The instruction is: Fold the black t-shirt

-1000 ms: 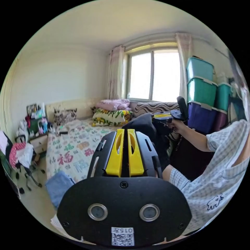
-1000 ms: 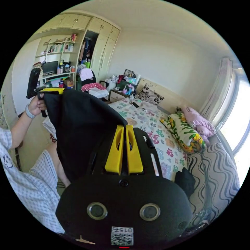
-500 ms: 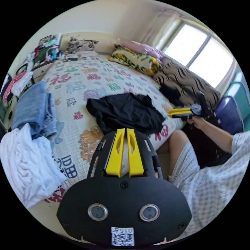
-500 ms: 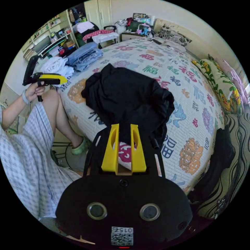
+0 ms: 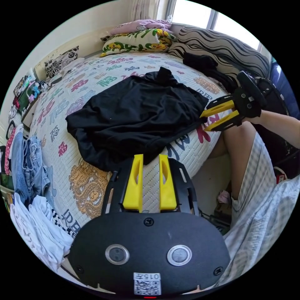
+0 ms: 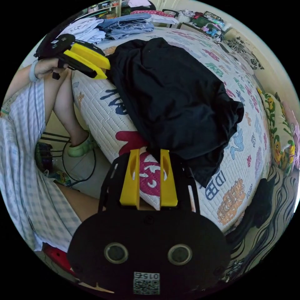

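The black t-shirt [image 5: 134, 112] lies crumpled in a loose heap on the patterned bed quilt [image 5: 90, 184], near the bed's edge. My left gripper [image 5: 149, 156] is open, its yellow jaws just short of the shirt's near hem with quilt showing between them. My right gripper [image 5: 203, 122] is open too, its tips pointing at the shirt's right edge. In the right gripper view the t-shirt [image 6: 178, 93] spreads over the quilt [image 6: 103, 103]. There my right gripper [image 6: 149, 153] hovers open at the shirt's hem, and my left gripper [image 6: 105, 72] reaches its far corner.
Folded jeans [image 5: 26, 165] and white clothes [image 5: 34, 225] are piled at the bed's left side. Pillows and a floral blanket [image 5: 137, 39] lie at the far end. Another dark garment [image 5: 203, 64] rests on a striped cushion. The person's legs [image 6: 62, 103] stand by the bed's edge.
The shirt, held up in the air by both grippers a second ago, now lies on the bed. Both grippers have let go and come down to its near edge; the left jaws have opened.
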### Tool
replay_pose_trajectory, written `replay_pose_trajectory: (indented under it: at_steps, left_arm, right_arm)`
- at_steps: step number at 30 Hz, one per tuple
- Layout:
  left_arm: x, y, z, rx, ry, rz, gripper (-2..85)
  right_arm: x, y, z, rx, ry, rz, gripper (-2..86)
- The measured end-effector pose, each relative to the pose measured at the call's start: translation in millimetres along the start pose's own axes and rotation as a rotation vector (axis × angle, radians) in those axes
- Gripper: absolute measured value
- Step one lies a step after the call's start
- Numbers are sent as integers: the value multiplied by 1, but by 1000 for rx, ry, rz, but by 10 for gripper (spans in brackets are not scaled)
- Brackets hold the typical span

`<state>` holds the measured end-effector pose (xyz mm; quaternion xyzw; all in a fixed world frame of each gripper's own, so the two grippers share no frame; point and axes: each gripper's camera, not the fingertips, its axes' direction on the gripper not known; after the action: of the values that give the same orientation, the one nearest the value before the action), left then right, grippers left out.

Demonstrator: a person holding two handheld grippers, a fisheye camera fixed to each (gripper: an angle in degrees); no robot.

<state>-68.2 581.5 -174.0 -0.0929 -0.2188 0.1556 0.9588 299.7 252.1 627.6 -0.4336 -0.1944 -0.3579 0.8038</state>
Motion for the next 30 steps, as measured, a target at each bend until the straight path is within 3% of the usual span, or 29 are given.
replay_pose_trajectory:
  at_steps: [4,10,14,17,23,30]
  left_arm:
    - [13,10,8,1,-21,28,84]
    - [37,24,3,65,-102,79,84]
    - [56,34,3,100,-184,100,85]
    - [66,43,-13,231,-236,50,84]
    - [77,38,-2,222,-155,9,92]
    - [96,34,9,217,-234,-111,113]
  right_arm:
    - [47,22,-4,94,-182,200,14]
    - [94,56,-36,282,-308,354,0]
    - [114,71,-61,381,-333,382,-3]
    - [124,80,-73,411,-329,368,-3]
    - [144,95,-71,425,-358,385,-3]
    - [176,120,-60,459,-468,445,-3]
